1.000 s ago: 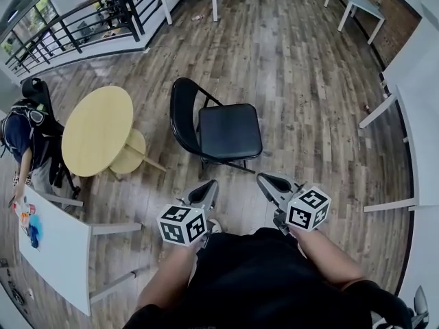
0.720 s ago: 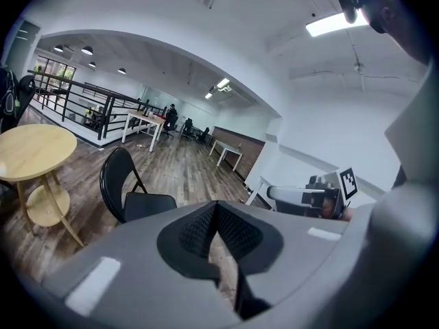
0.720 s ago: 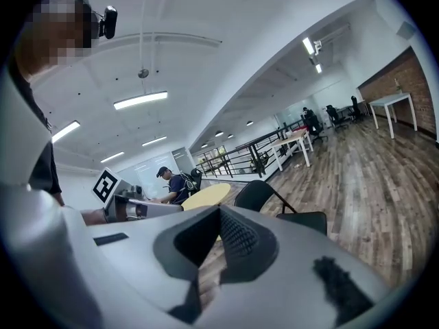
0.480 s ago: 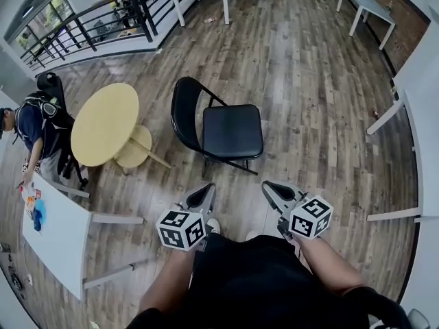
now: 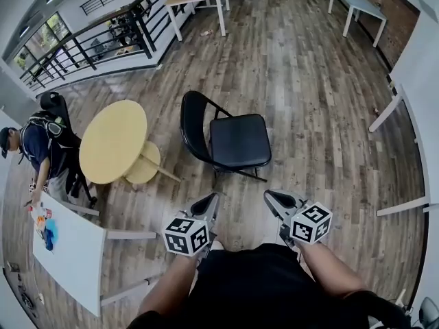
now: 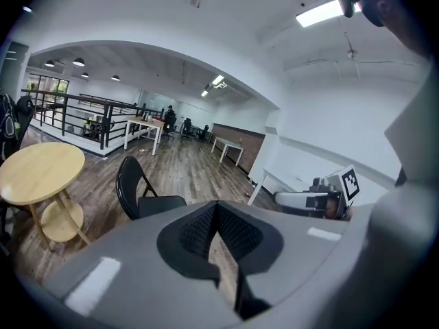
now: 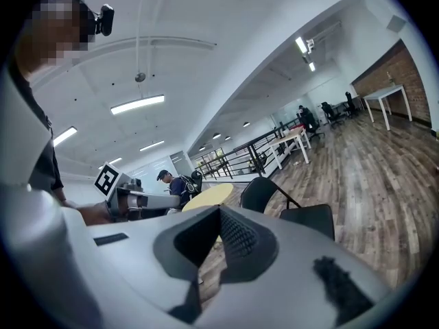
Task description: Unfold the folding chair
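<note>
The black folding chair (image 5: pixel 236 140) stands unfolded on the wooden floor, its seat flat and its backrest to the left. Both grippers hover just short of it, close to the person's body. My left gripper (image 5: pixel 208 204) is shut and holds nothing. My right gripper (image 5: pixel 274 199) is also shut and empty. In the left gripper view the chair (image 6: pixel 140 194) lies ahead beyond the closed left gripper (image 6: pixel 218 208), with the right gripper (image 6: pixel 302 199) off to the side. In the right gripper view the chair (image 7: pixel 295 208) sits past the closed right gripper (image 7: pixel 221 214).
A round yellow table (image 5: pixel 113 142) stands left of the chair. A person with a backpack (image 5: pixel 41 142) bends beside it, by a white table (image 5: pixel 68 252). A black railing (image 5: pixel 103 40) runs along the back left. White tables (image 5: pixel 411 67) line the right side.
Both grippers have slid slightly lower in the head view, still shut and empty. The head view has shifted, so the chair and round table sit a little further right and down.
</note>
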Demonstrator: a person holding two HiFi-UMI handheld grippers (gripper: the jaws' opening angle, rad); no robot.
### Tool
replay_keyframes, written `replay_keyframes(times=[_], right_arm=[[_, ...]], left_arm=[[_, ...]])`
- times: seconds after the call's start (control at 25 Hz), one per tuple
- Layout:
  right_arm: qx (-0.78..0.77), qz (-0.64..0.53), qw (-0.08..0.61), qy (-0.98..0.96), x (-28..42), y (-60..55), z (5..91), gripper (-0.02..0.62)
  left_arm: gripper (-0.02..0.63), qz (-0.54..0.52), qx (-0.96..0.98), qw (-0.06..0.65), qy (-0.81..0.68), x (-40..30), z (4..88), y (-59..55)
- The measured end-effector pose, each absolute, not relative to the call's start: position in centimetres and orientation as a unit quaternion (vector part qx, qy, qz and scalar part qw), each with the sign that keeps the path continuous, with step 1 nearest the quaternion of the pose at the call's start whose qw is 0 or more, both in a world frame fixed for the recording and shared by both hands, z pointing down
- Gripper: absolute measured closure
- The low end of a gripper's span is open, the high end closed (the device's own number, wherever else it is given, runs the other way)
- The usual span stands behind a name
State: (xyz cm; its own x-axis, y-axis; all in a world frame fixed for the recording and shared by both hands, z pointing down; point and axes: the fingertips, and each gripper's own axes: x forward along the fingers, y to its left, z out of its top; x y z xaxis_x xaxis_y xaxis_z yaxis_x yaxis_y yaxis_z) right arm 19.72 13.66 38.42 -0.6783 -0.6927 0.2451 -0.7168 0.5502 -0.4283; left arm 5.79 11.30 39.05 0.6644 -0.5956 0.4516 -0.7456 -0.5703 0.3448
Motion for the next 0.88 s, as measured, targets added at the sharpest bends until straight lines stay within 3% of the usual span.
replay_keyframes(times=[0.44, 0.88], right_arm=[[0.417, 0.262, 0.031, -0.87, 14.6, 13.9, 39.0, 0.591], [0.416, 0.264, 0.028, -0.87, 14.6, 13.8, 38.7, 0.591]], left_arm=[[0.601, 0.137, 0.88, 0.267, -0.369, 0.6, 39.3, 11.0], [0.601, 0.136, 0.879, 0.272, -0.367, 0.8, 39.3, 11.3]])
